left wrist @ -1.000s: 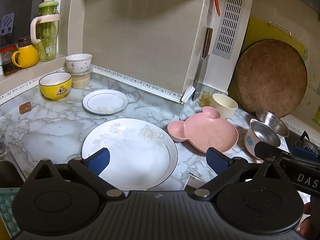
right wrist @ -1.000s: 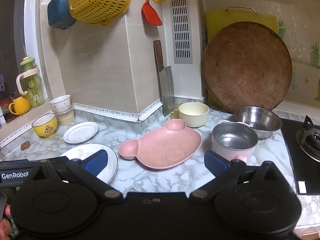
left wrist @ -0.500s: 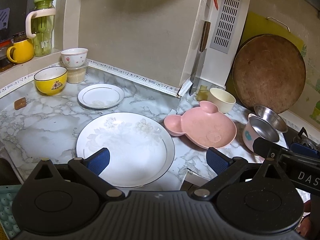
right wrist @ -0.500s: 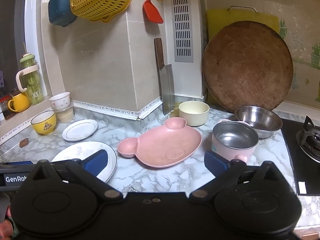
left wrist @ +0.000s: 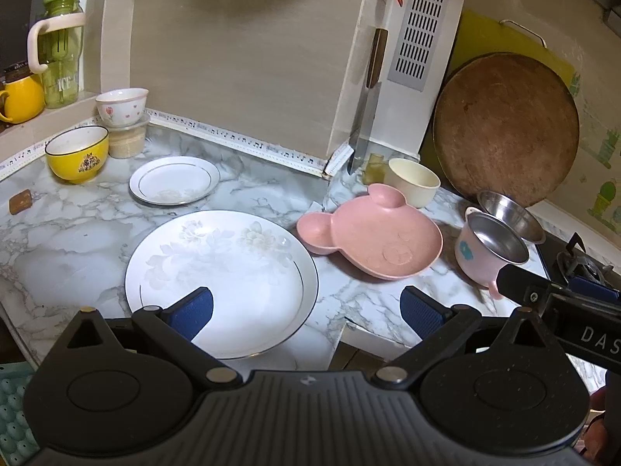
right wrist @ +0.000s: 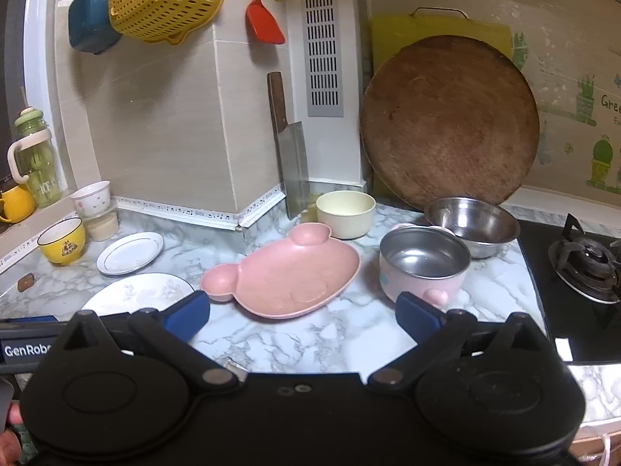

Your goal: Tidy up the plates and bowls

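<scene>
Both tools, left (left wrist: 306, 308) and right (right wrist: 302, 312), are held wide open, empty; the large floral plate (left wrist: 221, 272) is best gripped at its near rim.

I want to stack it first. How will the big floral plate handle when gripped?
The large floral plate looks like glazed china: probably slippery between the jaws and breakable if dropped. It lies flat on the marble counter with a low rim, so getting under its edge may be awkward.
</scene>
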